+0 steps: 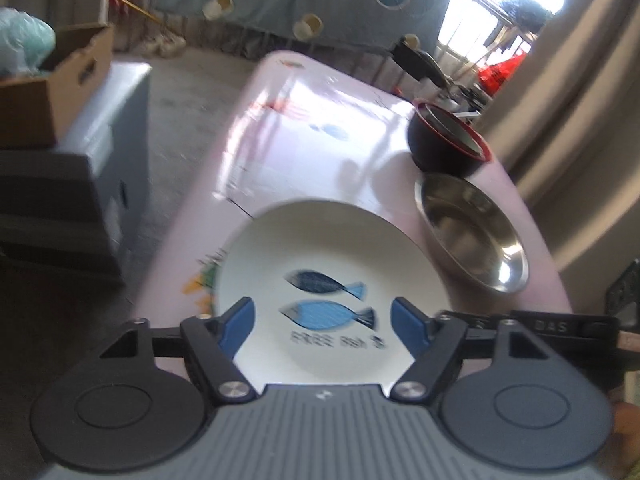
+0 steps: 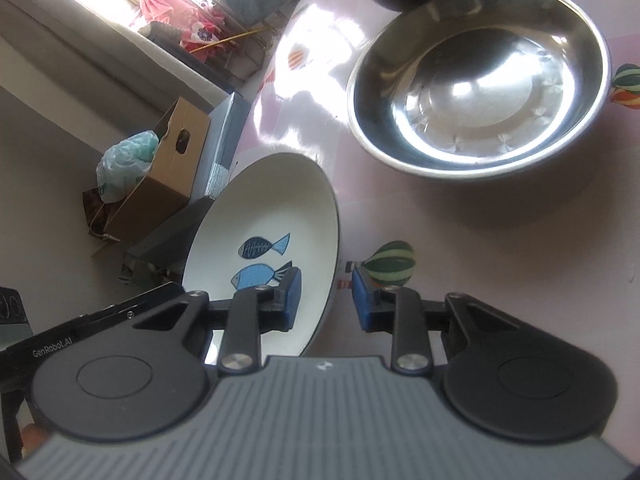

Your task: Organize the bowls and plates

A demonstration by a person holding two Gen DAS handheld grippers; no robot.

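1. On the pink table [image 1: 288, 140], near its front end: a white plate [image 1: 328, 240] with two blue fish painted in the well. The line of lettering under the fish is too blurred to read. Its near edge is hidden behind the tool body in both views.
2. Just beside the plate, on the right as the left camera sees it: a steel bowl [image 1: 472, 236], upright, with nothing in it. It stands apart from the plate.
3. Behind the steel bowl and close to it: a dark bowl [image 1: 444, 148] with a red rim. Something greyish seems to sit inside it, but I cannot make out what. The right camera cuts this bowl off at the top edge.
4. Left gripper [image 1: 320, 312]: jaws spread wide, with one blue pad over each side of the plate's well. It grips nothing. Whether the pads touch the plate cannot be told, and this whole view is smeared.
5. Right gripper [image 2: 326, 300]: jaws drawn fairly narrow, with the plate's rim standing between the blue pads. One pad lies over the white inside and the other outside the rim. A sliver of tabletop shows beside the outer pad, so I cannot tell whether the pads actually press on the rim.
6. On the tablecloth by the right gripper: a striped green balloon print [image 2: 390, 264], partly covered by the outer pad.
7. Off the table, on a grey cabinet: a cardboard box [image 1: 52, 92], cut off at the frame edge.
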